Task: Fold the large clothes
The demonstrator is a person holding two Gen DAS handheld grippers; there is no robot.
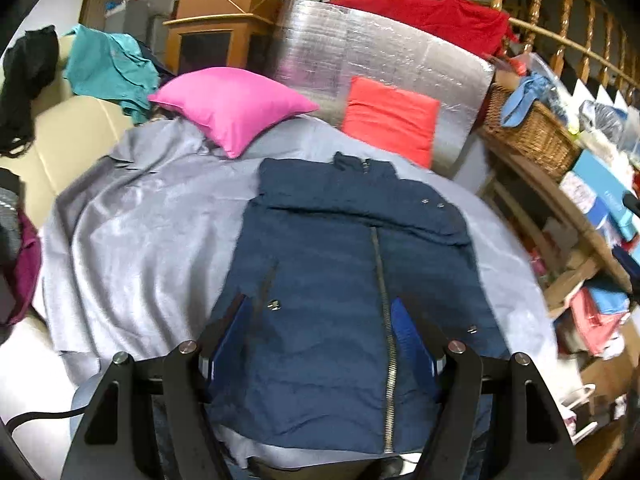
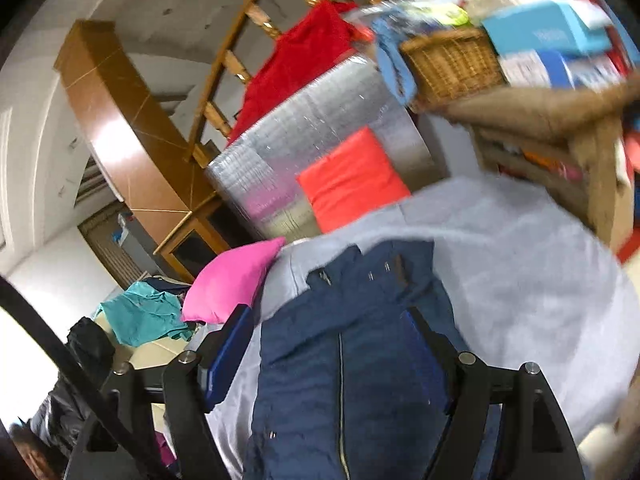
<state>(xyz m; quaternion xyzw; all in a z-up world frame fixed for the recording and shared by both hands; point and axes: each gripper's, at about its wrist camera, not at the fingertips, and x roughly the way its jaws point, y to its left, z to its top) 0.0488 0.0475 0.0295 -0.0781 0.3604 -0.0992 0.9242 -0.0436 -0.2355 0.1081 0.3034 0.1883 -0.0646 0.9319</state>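
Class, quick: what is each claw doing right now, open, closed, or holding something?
Left claw: open, holding nothing, above the navy jacket.
Right claw: open, holding nothing.

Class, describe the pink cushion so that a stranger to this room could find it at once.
Start at the grey sheet with the navy jacket spread on it. Beyond the jacket's collar, left, a pink cushion lies on the sheet. The orange-red cushion to its right leans upright against a silver panel.

White walls, a wooden stair railing, wooden cabinet and cluttered wooden shelf
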